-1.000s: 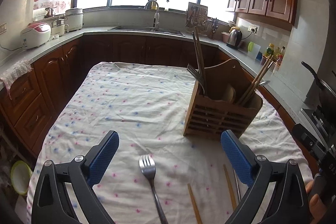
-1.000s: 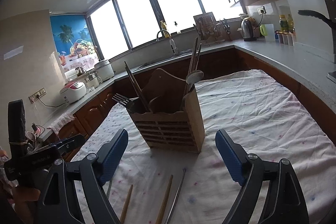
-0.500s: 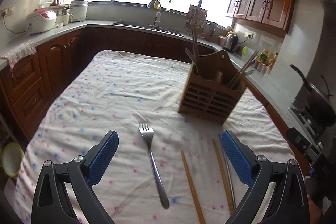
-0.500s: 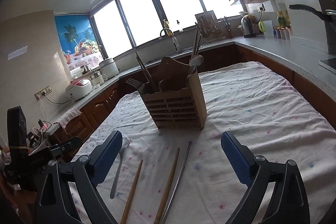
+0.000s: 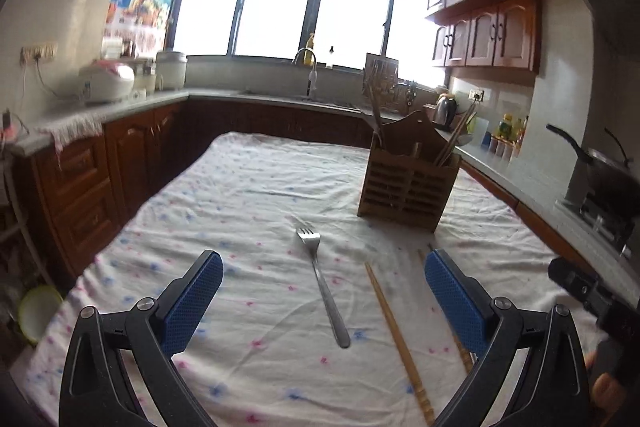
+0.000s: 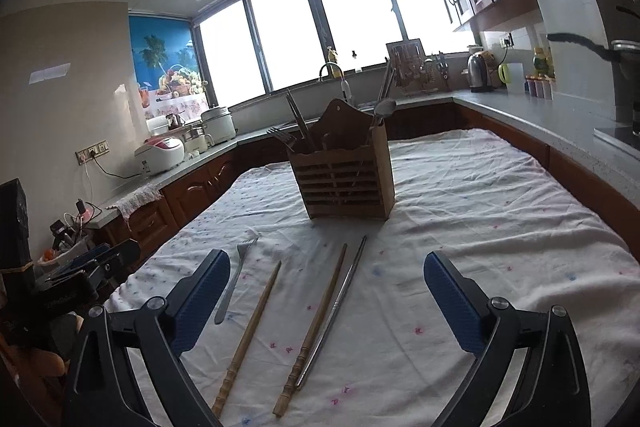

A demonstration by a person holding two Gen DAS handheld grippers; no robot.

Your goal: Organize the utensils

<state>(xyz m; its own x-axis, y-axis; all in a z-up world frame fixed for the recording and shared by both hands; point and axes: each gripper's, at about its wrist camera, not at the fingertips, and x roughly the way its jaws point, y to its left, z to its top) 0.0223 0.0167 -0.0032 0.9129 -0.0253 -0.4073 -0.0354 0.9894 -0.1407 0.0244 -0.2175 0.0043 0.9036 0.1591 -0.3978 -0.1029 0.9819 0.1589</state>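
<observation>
Both the left gripper [image 5: 323,301] and right gripper [image 6: 327,299] are released and hold nothing. The fork [image 5: 322,287] and chopsticks [image 6: 316,323] lie flat near the table's near edge, before the wooden holder [image 6: 344,179]. A grip on these thin pieces may slip or pinch the tablecloth [image 6: 480,227].

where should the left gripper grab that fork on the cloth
Grip the fork mid-handle, coming straight down with the open left gripper. It lies flat on the tablecloth, tines pointing away toward the wooden holder, so the fingers should close across the thin handle, clear of the nearest chopstick.
</observation>
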